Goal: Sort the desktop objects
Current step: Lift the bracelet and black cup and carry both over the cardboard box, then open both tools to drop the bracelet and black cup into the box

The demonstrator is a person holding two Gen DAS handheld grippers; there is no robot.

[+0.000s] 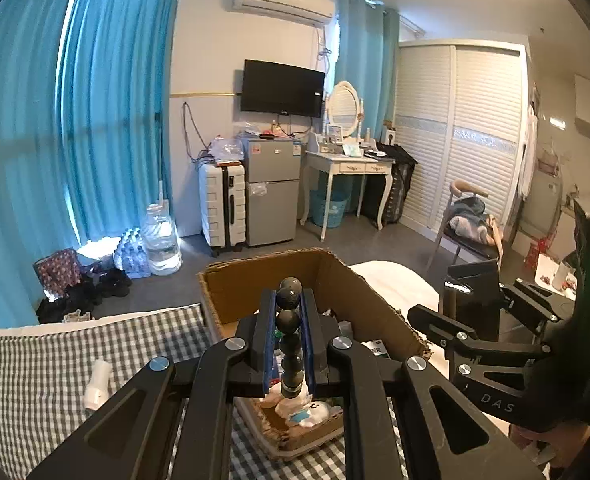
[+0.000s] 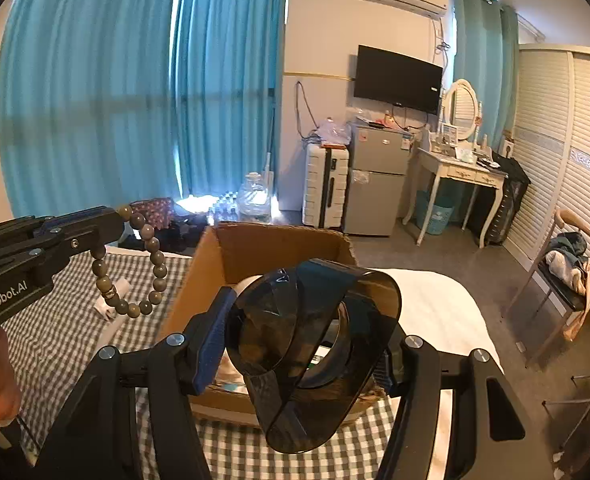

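Note:
My left gripper (image 1: 289, 300) is shut on a bead bracelet (image 1: 290, 336), seen edge-on between the blue pads, above the open cardboard box (image 1: 255, 280). In the right wrist view the left gripper (image 2: 115, 216) holds the bracelet (image 2: 151, 264) hanging left of the box (image 2: 255, 248). My right gripper (image 2: 299, 340) is shut on a dark translucent plastic tape dispenser (image 2: 311, 344) above the box. The right gripper (image 1: 475, 300) also shows at the right of the left wrist view. The box holds several small items (image 1: 307, 412).
The box stands on a checked cloth (image 1: 35, 380) over a white surface (image 2: 435, 304). A small white object (image 1: 97, 384) lies on the cloth, left. Beyond: suitcase (image 1: 223, 204), fridge (image 1: 273, 192), dressing table (image 1: 347, 168), chair (image 1: 471, 224), water bottles (image 1: 159, 240).

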